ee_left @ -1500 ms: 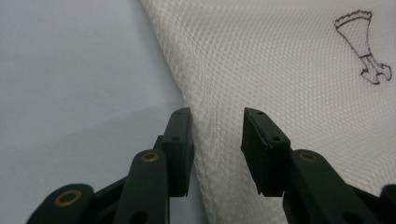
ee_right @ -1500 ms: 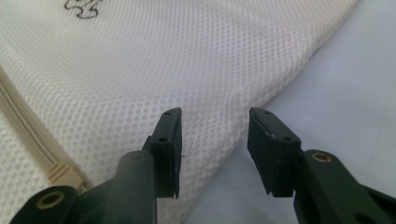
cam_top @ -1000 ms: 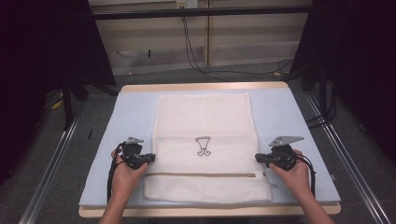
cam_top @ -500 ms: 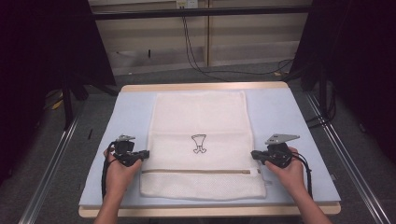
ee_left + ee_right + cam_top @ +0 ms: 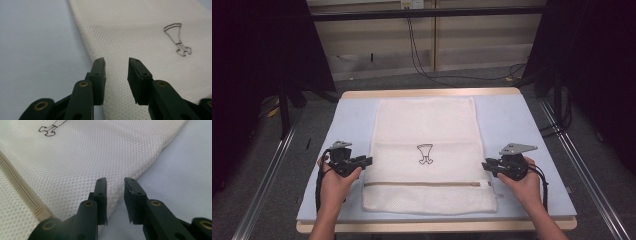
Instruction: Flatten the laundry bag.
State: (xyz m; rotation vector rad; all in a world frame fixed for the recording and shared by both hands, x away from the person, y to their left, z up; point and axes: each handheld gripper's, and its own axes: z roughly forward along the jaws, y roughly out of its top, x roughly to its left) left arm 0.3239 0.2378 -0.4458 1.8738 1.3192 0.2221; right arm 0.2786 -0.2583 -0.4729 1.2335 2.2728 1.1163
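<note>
1. A white mesh laundry bag [image 5: 427, 150] lies flat on a pale blue tabletop [image 5: 512, 120], its long side running away from the person, with a small black outline drawing [image 5: 425, 153] near its middle and a beige zipper [image 5: 427, 184] across the near end.
2. The left tool [image 5: 364, 161] sits at the bag's left edge, level with the drawing. Its jaws have just been opening; they now stand apart over the mesh edge with nothing pinched between them.
3. The right tool [image 5: 486, 165] sits at the bag's right edge, just above the zipper line. Its jaws have also just been opening, and they stand apart above the bag's border, gripping nothing.
4. Judged from this, the step in hand is letting go of both side edges after laying the bag out.
5. The next move probably calls for lifting both tools clear without snagging the mesh, then choosing new grip points, perhaps for a fold.
</note>
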